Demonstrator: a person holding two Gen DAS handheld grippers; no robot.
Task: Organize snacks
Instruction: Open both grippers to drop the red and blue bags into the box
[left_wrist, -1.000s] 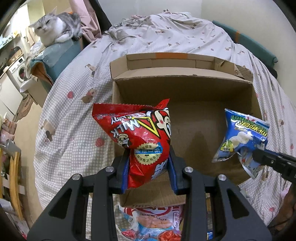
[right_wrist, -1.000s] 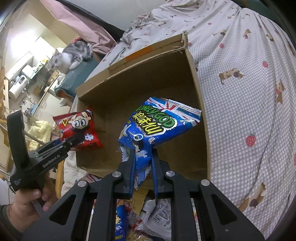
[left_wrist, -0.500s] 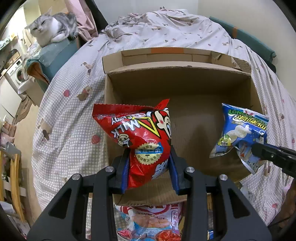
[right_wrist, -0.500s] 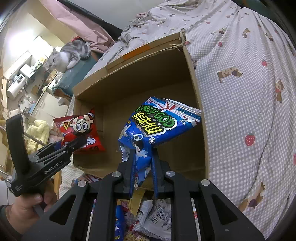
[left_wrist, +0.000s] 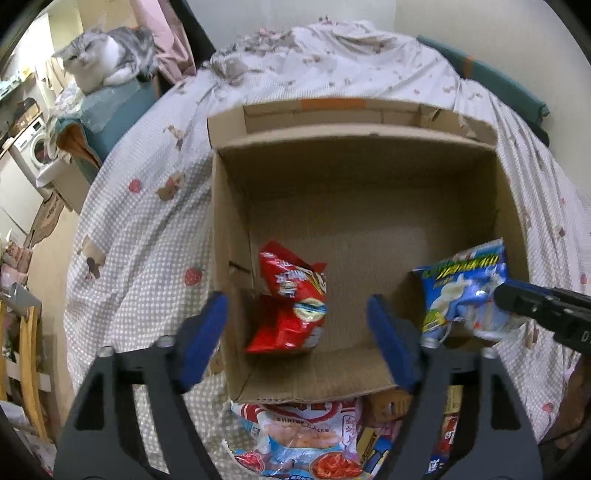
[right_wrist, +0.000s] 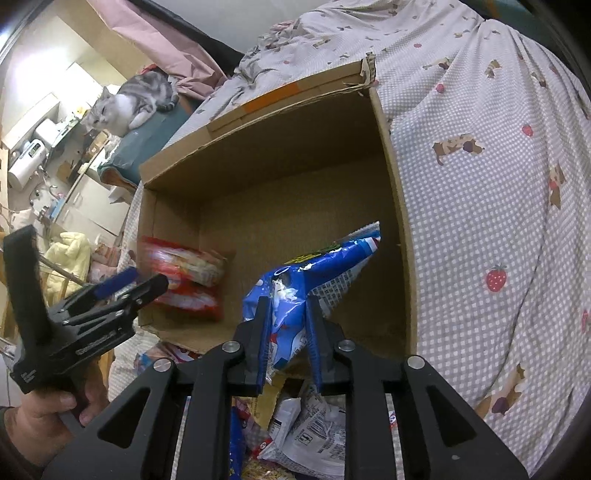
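An open cardboard box (left_wrist: 354, 142) stands on the bed. A red snack bag (left_wrist: 291, 302) is inside it at the near left corner, blurred, and touches neither pad. My left gripper (left_wrist: 295, 300) hangs above it, its jaws opening wide and holding nothing. The right wrist view shows the same red bag (right_wrist: 184, 280) beyond the left gripper (right_wrist: 140, 280). My right gripper (right_wrist: 287, 300) is over the box's near right side, its jaws opening. A blue snack bag (right_wrist: 295, 284) sags loosely between its pads; the same blue bag (left_wrist: 465, 291) shows in the left wrist view.
A pile of loose snack packets (left_wrist: 295, 439) lies against the box's near wall. A checked quilt (left_wrist: 147, 221) covers the bed around the box. A grey cat (left_wrist: 107, 66) rests on a cushion at the far left. A person's hand (right_wrist: 48, 410) holds the left gripper.
The left jaws have sprung wide and the red bag has dropped from them into the box. The right jaws have parted and the blue bag has drooped lower between them.
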